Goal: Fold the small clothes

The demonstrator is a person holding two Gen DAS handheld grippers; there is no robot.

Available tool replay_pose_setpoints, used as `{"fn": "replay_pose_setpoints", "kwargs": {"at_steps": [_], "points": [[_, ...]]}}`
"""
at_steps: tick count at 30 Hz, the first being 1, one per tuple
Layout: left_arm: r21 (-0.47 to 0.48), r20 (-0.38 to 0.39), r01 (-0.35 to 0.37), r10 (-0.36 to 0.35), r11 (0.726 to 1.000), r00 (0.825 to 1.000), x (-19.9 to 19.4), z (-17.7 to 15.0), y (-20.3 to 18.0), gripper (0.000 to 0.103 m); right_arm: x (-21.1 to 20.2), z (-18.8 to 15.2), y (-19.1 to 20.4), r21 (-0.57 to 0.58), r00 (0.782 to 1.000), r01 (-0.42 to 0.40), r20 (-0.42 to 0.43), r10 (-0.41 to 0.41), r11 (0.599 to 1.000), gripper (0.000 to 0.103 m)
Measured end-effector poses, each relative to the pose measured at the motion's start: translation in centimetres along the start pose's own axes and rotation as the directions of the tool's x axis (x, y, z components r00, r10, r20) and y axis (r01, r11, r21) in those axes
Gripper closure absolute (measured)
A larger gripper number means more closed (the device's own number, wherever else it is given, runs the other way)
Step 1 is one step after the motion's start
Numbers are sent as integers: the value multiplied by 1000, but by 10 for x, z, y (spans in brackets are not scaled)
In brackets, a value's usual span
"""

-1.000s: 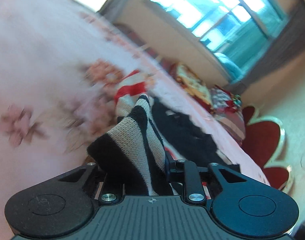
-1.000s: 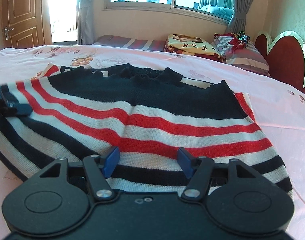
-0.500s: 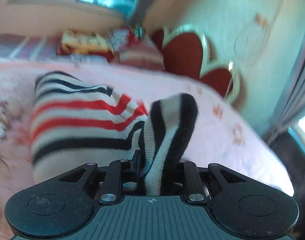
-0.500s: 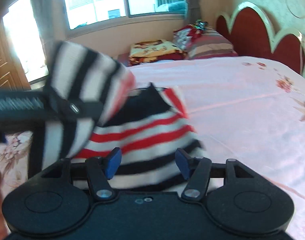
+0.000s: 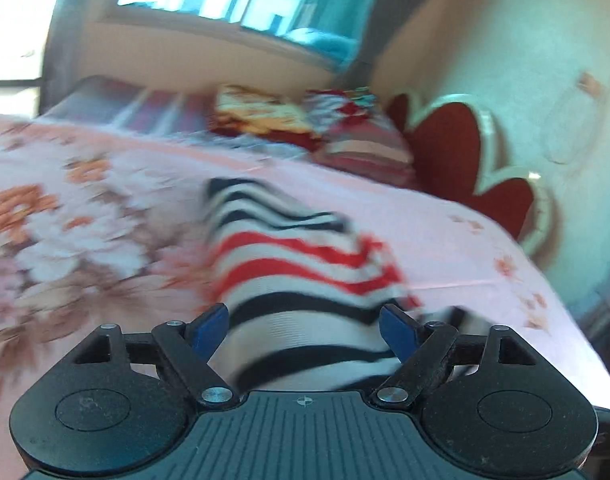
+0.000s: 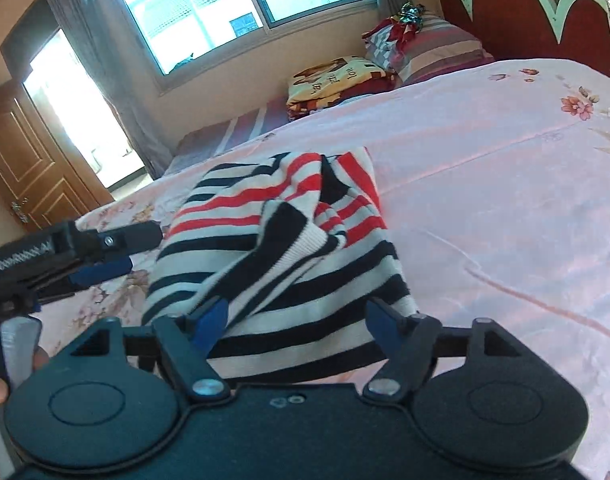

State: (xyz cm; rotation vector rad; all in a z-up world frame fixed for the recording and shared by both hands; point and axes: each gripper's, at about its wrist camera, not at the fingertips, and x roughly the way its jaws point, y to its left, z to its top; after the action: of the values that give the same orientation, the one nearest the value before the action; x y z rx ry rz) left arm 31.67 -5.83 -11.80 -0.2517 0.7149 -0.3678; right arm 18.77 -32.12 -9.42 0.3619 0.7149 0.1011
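The striped sweater (image 6: 281,248) lies bunched on the pink bed (image 6: 505,184), its long axis running away from both claws. The right claw (image 6: 293,320) gapes empty over its near hem — the nearer one; the left claw (image 5: 305,326), also spread and empty, sits just beside the sweater's left edge.

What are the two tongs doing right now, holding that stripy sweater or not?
Left tongs: open, holding nothing; the striped sweater lies between the blue tips.
Right tongs: open, holding nothing, over the sweater's near edge.
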Motion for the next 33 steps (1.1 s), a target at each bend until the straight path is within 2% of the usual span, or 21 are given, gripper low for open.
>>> {"fn": "replay_pose_setpoints", "kwargs": {"at_steps": [3, 6, 9, 10, 11, 12, 14, 16, 18, 20, 22, 24, 25, 28, 31, 33], "points": [[28, -29, -80, 80, 996, 996, 16, -16, 14, 21, 25, 13, 5, 15, 1000, 5, -18, -5, 1000, 20], [-14, -43, -86, 85, 996, 995, 26, -27, 24, 20, 54, 28, -2, 96, 999, 14, -40, -11, 995, 26], [-11, -41, -99, 99, 995, 994, 34, -31, 21, 18, 80, 38, -5, 107, 997, 33, -74, -25, 994, 34], [0, -40, -102, 102, 995, 994, 34, -32, 20, 18, 88, 40, -5, 90, 995, 44, -90, -36, 995, 42], [7, -36, -103, 103, 995, 994, 31, -33, 18, 17, 92, 40, -3, 69, 995, 58, -90, -52, 996, 65], [12, -34, -102, 103, 995, 994, 31, -32, 17, 17, 91, 41, -2, 50, 995, 64, -79, -60, 997, 73], [19, -23, -102, 102, 995, 995, 27, -31, 15, 17, 76, 41, 4, 11, 999, 34, -25, -34, 999, 78], [39, 5, -84, 84, 996, 996, 18, -29, 9, 17, 50, 42, 12, -60, 998, 14, 62, -10, 998, 79], [60, 3, -63, 63, 996, 998, 17, -28, 2, 17, 31, 40, 10, -98, 995, 21, 102, -11, 995, 79], [79, -20, -53, 55, 995, 998, 23, -32, -5, 17, 32, 31, -7, -73, 996, 56, 73, -51, 996, 79], [100, -72, -62, 69, 993, 995, 37, -41, -12, 17, 53, 21, -32, -13, 997, 71, -43, -72, 997, 77], [95, -90, -64, 72, 993, 993, 44, -50, -14, 13, 54, 14, -43, 39, 998, 51, -41, -50, 998, 77], [99, -79, -85, 93, 991, 993, 43, -51, -16, 9, 50, 16, -42, 52, 998, 52, -44, -50, 997, 75], [83, -93, -83, 91, 993, 991, 42, -49, -16, 9, 26, 16, -39, 65, 998, 62, -32, -60, 996, 56], [95, -98, -75, 84, 993, 992, 40, -50, -16, 9, 8, 3, -45, 97, 997, 58, -56, -53, 994, 58], [114, -99, -64, 76, 991, 992, 40, -53, -20, 9, 5, -6, -48, 96, 995, 91, -57, -86, 991, 69]]}}
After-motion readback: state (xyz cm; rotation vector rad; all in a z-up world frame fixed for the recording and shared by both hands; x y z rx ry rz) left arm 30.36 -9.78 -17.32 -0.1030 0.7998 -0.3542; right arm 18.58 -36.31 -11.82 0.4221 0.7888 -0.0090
